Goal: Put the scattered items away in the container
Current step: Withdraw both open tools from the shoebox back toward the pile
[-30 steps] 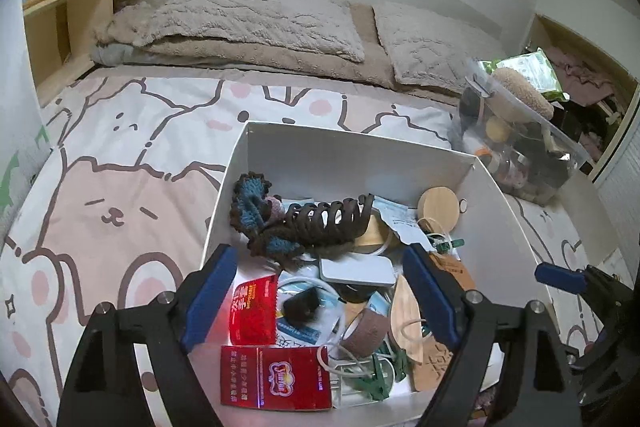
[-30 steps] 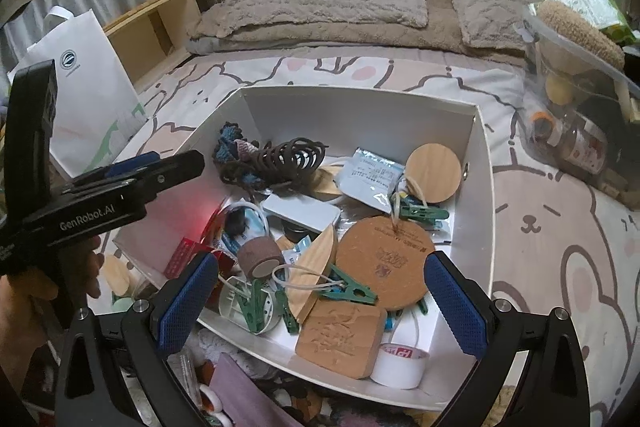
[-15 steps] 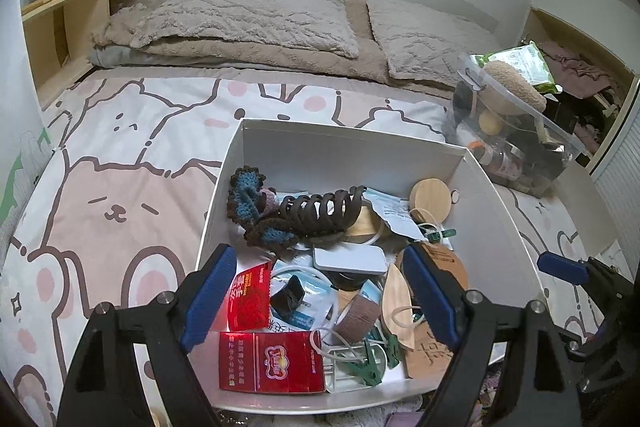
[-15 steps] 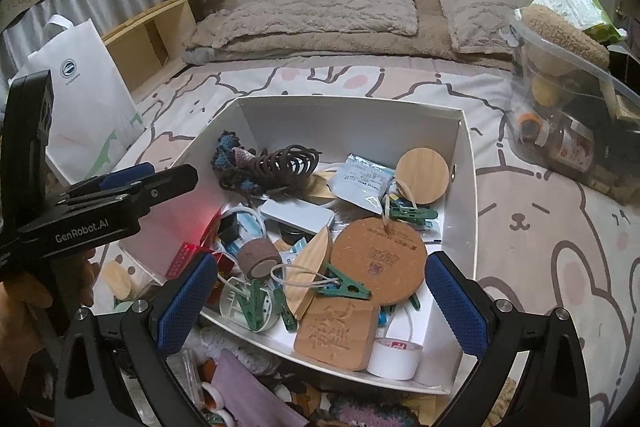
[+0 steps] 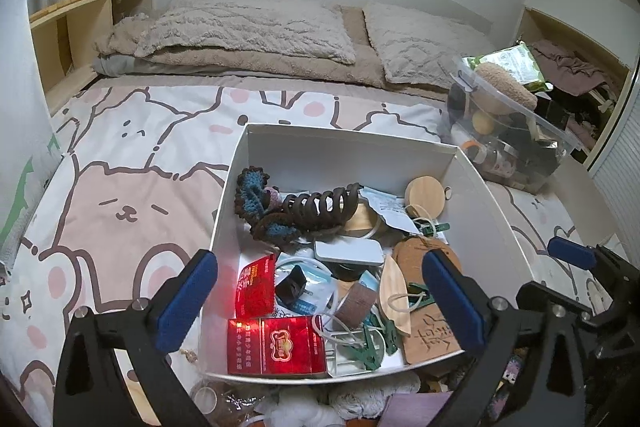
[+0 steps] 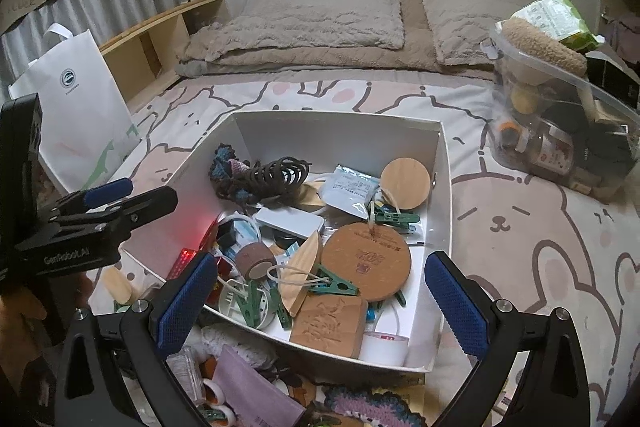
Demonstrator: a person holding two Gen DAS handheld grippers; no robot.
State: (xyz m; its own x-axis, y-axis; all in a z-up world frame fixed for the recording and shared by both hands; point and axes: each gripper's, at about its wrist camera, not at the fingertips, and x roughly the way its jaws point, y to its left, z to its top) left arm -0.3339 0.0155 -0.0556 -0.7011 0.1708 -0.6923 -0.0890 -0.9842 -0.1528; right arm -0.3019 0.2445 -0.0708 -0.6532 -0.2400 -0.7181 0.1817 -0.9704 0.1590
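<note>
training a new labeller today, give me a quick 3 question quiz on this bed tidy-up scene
1. True or false: the left gripper holds the red packet.
2. Multiple choice: the round cork disc lies A) on the bedspread, B) inside the white box, C) in the clear plastic tub.
3. Fill in: the white shopping bag stands to the ____ of the box in the right wrist view.

Key
1. False: its jaws stand open and empty above the box; they have just been opening.
2. B
3. left
</note>
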